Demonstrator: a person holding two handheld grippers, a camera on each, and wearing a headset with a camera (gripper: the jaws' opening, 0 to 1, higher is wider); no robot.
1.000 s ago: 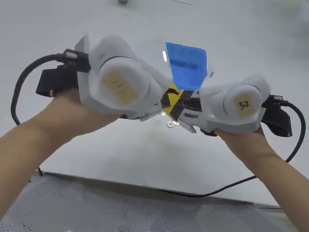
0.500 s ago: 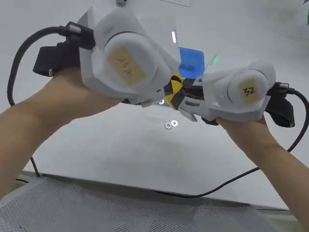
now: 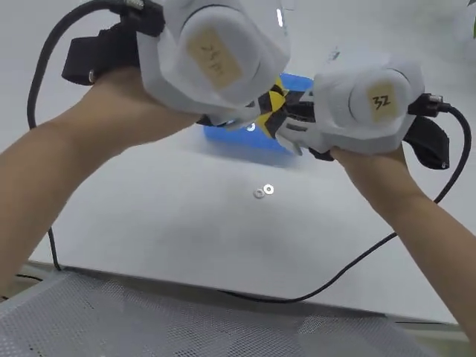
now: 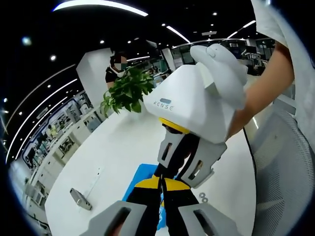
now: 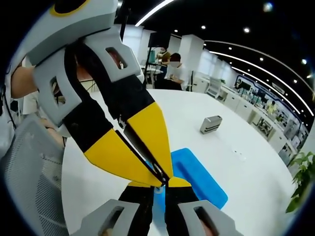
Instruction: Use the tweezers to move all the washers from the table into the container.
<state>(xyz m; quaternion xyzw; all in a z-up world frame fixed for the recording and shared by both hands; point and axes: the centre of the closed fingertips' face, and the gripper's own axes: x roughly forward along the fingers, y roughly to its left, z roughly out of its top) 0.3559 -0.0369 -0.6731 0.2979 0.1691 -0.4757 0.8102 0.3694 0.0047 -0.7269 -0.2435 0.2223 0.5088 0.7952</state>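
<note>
In the head view two washers [image 3: 263,192] lie side by side on the white table [image 3: 171,223], at six o'clock from the blue container [image 3: 230,138] and apart from it. Above the container the left gripper [image 5: 158,178] clamps thin dark tweezers [image 5: 140,147]; the right gripper [image 5: 157,189], jaws drawn narrow, meets their tip

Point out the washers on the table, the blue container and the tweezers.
washers [image 3: 268,190]: head view, on the right-hand washer of the pair.
blue container [image 3: 245,145]: head view, on its near wall.
tweezers [image 5: 141,153]: right gripper view, on the thin dark shaft between the yellow jaws.
</note>
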